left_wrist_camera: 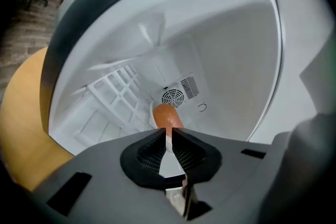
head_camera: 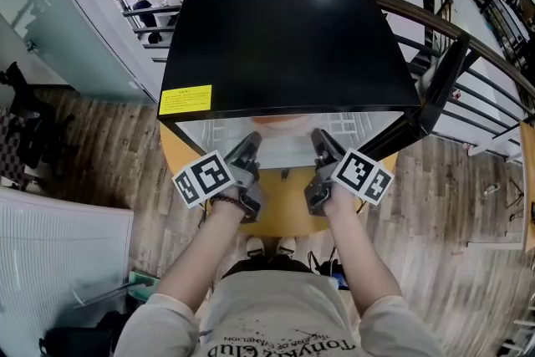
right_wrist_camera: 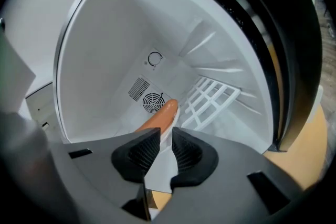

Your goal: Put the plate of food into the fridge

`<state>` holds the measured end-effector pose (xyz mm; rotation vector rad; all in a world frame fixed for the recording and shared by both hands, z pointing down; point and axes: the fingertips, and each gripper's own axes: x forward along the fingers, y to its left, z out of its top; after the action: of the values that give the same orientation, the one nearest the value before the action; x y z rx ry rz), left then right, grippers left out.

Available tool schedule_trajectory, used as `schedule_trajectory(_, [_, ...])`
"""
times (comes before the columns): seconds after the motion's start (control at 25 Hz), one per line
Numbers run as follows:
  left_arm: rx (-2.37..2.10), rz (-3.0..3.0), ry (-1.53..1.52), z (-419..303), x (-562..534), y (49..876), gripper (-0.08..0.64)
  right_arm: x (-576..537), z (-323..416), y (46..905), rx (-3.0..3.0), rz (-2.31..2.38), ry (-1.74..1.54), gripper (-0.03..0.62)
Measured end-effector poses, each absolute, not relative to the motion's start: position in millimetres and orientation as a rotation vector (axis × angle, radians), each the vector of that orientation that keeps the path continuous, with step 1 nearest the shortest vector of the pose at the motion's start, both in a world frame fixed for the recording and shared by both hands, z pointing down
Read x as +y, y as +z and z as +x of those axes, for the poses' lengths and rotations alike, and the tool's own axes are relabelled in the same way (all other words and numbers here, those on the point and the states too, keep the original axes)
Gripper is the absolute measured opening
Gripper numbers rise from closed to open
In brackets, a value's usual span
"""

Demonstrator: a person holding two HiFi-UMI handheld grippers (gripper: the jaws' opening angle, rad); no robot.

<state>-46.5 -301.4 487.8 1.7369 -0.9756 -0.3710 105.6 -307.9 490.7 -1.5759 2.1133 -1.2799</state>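
Round orange tabletop (head_camera: 280, 217) carries a black-topped mini fridge (head_camera: 284, 38). Left gripper (left_wrist_camera: 169, 136) and right gripper (right_wrist_camera: 165, 136) each pinch the thin white plate (right_wrist_camera: 157, 170) by its rim between ribbed pads. Best kept level and slid in flat, since the smooth sausage (right_wrist_camera: 157, 119) could roll. It sits inside the glossy white cavity, short of the lattice rack (right_wrist_camera: 210, 97) and round fan grille (right_wrist_camera: 153, 103).

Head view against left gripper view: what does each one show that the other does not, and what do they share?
Only the head view: the black top of the fridge with its yellow sticker, and the left hand-held gripper and right hand-held gripper together. Only the left gripper view: the round fan grille on the back wall, and that gripper's jaws closed on the white plate. Both: the orange food, the white wire shelf and the yellow table.
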Motion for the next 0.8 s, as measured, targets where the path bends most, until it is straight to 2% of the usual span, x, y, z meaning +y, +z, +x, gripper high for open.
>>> schedule_trajectory(0.12, [-0.994, 1.859, -0.287, -47, -288, 481, 0.051, -297, 103, 482, 2.159, -1.54, -1.228, 0.055])
schedule_trajectory(0.4, [-1.1, 2.158, 0.057, -55, -232, 491, 0.042, -244, 82, 484, 2.466, -1.53, -1.041, 0.037])
schedule_trajectory(0.6, [-1.085, 2.138, 0.039, -59, -198, 501, 0.025, -203, 63, 491, 2.637, -1.501, -0.966, 0.029])
schedule_trajectory(0.8, [-1.142, 2.263, 0.185, -57, -162, 504, 0.023, -169, 54, 495, 2.673, -1.515, -0.939, 0.026])
